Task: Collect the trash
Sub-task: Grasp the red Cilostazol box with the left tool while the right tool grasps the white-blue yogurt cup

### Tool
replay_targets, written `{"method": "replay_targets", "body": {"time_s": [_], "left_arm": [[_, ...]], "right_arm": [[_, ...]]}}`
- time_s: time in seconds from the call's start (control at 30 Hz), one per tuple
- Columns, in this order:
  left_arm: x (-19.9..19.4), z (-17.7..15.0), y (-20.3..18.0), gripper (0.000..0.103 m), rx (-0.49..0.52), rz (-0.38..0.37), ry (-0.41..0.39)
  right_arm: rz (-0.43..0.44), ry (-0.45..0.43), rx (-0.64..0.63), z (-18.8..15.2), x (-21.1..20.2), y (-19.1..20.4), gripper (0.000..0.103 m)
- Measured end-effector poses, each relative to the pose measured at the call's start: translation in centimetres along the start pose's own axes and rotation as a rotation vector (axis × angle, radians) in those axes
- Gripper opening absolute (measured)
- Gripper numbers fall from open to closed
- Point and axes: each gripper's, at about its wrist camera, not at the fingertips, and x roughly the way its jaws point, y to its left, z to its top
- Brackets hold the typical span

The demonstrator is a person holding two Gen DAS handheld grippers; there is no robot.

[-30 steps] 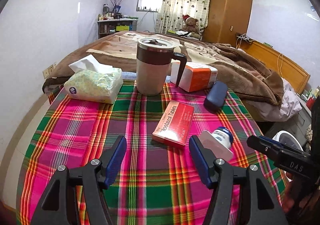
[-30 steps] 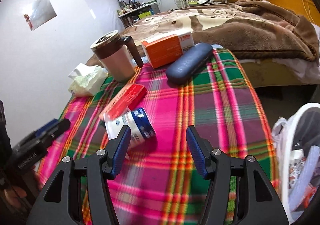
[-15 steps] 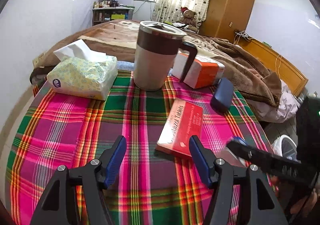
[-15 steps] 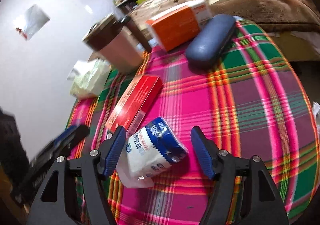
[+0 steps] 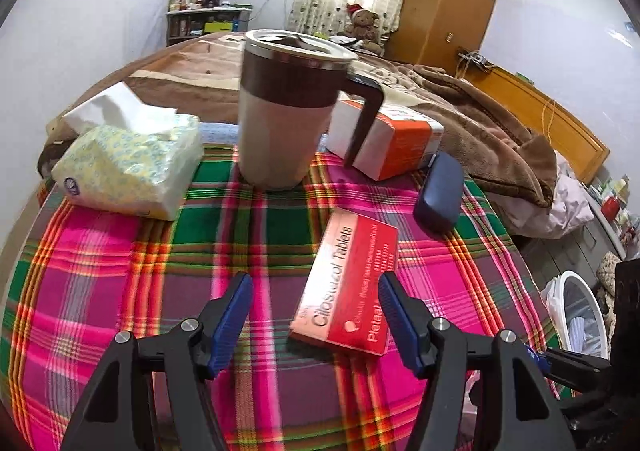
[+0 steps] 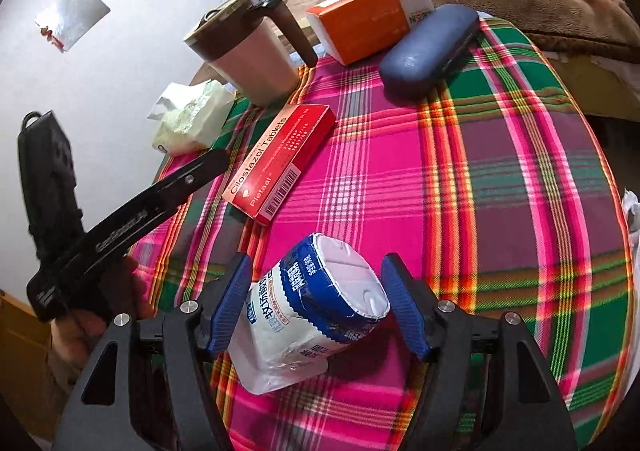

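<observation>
**Two grippers angled down over the plaid table**

Both of my grippers tilt steeply down toward the pink, green and orange plaid tablecloth (image 6: 500,179). My right gripper (image 6: 316,305) straddles the crumpled white-and-blue plastic wrapper (image 6: 316,307), which lies on its side on the cloth between my blue pads; its jaws are closing, the left pad looks to be right against the wrapper, while a small gap shows at the right pad, so nothing is gripped yet. My left gripper (image 5: 314,313) hangs open with nothing between its fingers, its right finger crossing in front of the near corner of the flat red cardboard tablet box (image 5: 348,287). From the right wrist view I see that left gripper reaching in from the side, a hand (image 6: 92,315) wrapped around its black handle. Beyond the red box stand a brown-and-beige lidded travel mug (image 5: 286,107), a soft yellow-patterned tissue pack (image 5: 128,167), an orange-and-white carton (image 5: 394,143) and a dark blue oval glasses case (image 5: 438,197).
</observation>
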Motion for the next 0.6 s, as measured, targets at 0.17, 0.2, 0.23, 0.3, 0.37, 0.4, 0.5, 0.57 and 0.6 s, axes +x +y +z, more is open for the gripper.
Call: {"method": "replay_targets", "body": {"time_s": [0.17, 0.2, 0.23, 0.3, 0.37, 0.4, 0.5, 0.57, 0.6], "left_arm": [[1.3, -0.1, -1.1, 0.065, 0.023, -0.024, 0.033], [1.8, -0.1, -1.3, 0.065, 0.025, -0.026, 0.044], [2.0, 0.0, -1.5, 0.067, 0.03, -0.026, 0.049], [2.9, 0.0, -2.2, 0.069, 0.05, -0.031, 0.07], [3.5, -0.1, -2.6, 0.07, 0.058, -0.023, 0.077], [3.8, 0.0, -2.7, 0.07, 0.064, -0.011, 0.078], [4.7, 0.1, -3.0, 0.07, 0.067, -0.011, 0.099], [5.3, 0.3, -3.2, 0.07, 0.081, 0.005, 0.108], [5.7, 0.3, -3.4, 0.07, 0.092, 0.017, 0.11]], "right_arm": [[-0.01, -0.03, 0.026, -0.4, -1.0, -1.4, 0.064], [-0.018, -0.038, 0.025, -0.4, -1.2, -1.5, 0.064], [-0.035, -0.049, 0.017, -0.3, -1.5, -1.6, 0.063], [-0.075, -0.067, -0.004, -0.1, -1.9, -1.6, 0.063], [-0.106, -0.082, -0.029, 0.1, -2.3, -1.7, 0.062], [-0.128, -0.094, -0.043, 0.2, -2.5, -1.7, 0.062], [-0.19, -0.122, -0.091, 0.5, -2.8, -1.7, 0.062], [-0.208, -0.134, -0.113, 0.5, -2.9, -1.7, 0.062], [-0.216, -0.139, -0.117, 0.5, -3.0, -1.7, 0.062]]}}
